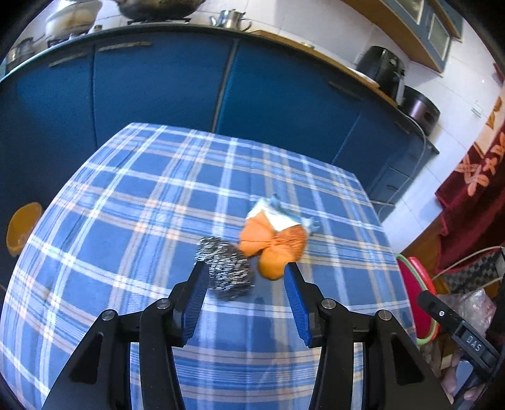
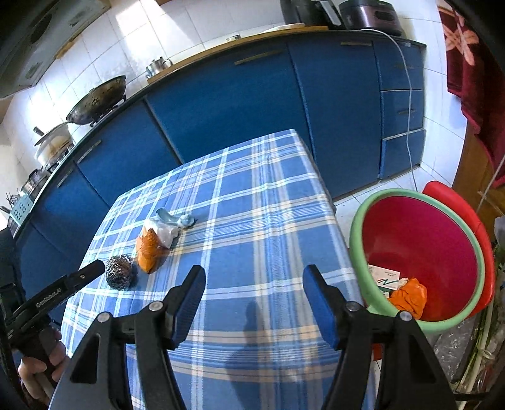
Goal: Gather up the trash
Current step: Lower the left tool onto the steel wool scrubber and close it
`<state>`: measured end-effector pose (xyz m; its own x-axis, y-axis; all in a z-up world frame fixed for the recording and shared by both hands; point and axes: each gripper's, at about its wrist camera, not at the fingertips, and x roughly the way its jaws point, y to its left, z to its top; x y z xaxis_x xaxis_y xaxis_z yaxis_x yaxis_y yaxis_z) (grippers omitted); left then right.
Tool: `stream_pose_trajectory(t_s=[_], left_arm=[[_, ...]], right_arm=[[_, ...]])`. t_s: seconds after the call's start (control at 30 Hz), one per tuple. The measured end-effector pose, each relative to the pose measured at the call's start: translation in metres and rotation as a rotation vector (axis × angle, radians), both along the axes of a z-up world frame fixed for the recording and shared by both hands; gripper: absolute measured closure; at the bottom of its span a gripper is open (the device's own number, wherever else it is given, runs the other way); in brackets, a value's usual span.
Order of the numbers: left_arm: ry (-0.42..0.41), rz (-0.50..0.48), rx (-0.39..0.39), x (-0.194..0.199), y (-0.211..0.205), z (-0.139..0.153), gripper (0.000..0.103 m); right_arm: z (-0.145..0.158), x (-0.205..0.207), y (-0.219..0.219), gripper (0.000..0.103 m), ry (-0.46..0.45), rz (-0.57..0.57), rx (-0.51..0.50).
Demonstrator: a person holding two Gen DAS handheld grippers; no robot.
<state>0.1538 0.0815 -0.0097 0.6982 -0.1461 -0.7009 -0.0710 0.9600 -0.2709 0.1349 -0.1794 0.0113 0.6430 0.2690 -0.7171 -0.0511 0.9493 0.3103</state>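
Left gripper (image 1: 244, 272) has its jaws apart and empty, with the steel scrubber (image 1: 225, 268) just ahead between the tips and the orange wrapper (image 1: 273, 244) touching it on the right. Risk: closing catches both, or nudges the scrubber away across the surface (image 1: 126, 195). Right gripper (image 2: 254, 277) is apart and empty, with the red basin (image 2: 419, 246) to its right.

- This is a kitchen in a home; long blue cupboards (image 2: 240, 104) run under a counter
- On the counter above the cupboards sit a big wok (image 2: 98, 97), a metal kettle (image 1: 232, 19) and a rice cooker (image 2: 369, 14)
- White wall tiles (image 2: 132, 41) rise behind the counter
- A checked table (image 2: 252, 220) stands in front of the cupboards
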Motion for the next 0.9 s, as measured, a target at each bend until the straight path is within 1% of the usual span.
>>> stream_pose_trajectory(t_s=[0.1,0.17,0.37,0.57,0.6,0.67,0.83,0.9], left_arm=[[0.014,0.018,0.005,0.004,0.007,-0.007,0.052],[0.023,0.02,0.001,0.008,0.01,-0.011,0.046],[0.047,0.007,-0.015,0.021,0.012,-0.023,0.045],[0.05,-0.013,-0.028,0.026,0.009,-0.03,0.046],[0.046,-0.014,-0.03,0.026,0.01,-0.03,0.047],[0.04,-0.015,-0.033,0.027,0.011,-0.03,0.055],[0.035,-0.019,-0.055,0.027,0.015,-0.032,0.066],[0.028,-0.017,-0.066,0.026,0.018,-0.031,0.073]], right_arm=[[-0.002,0.002,0.007,0.036,0.008,0.01,-0.01],[-0.003,0.004,0.011,0.035,0.013,0.015,-0.016],[-0.006,0.008,0.02,0.035,0.025,0.026,-0.032],[-0.007,0.013,0.033,0.035,0.032,0.048,-0.046],[-0.007,0.014,0.036,0.035,0.032,0.054,-0.047],[-0.007,0.015,0.043,0.035,0.031,0.066,-0.049],[-0.006,0.018,0.06,0.035,0.029,0.098,-0.055],[-0.005,0.02,0.068,0.035,0.027,0.11,-0.058]])
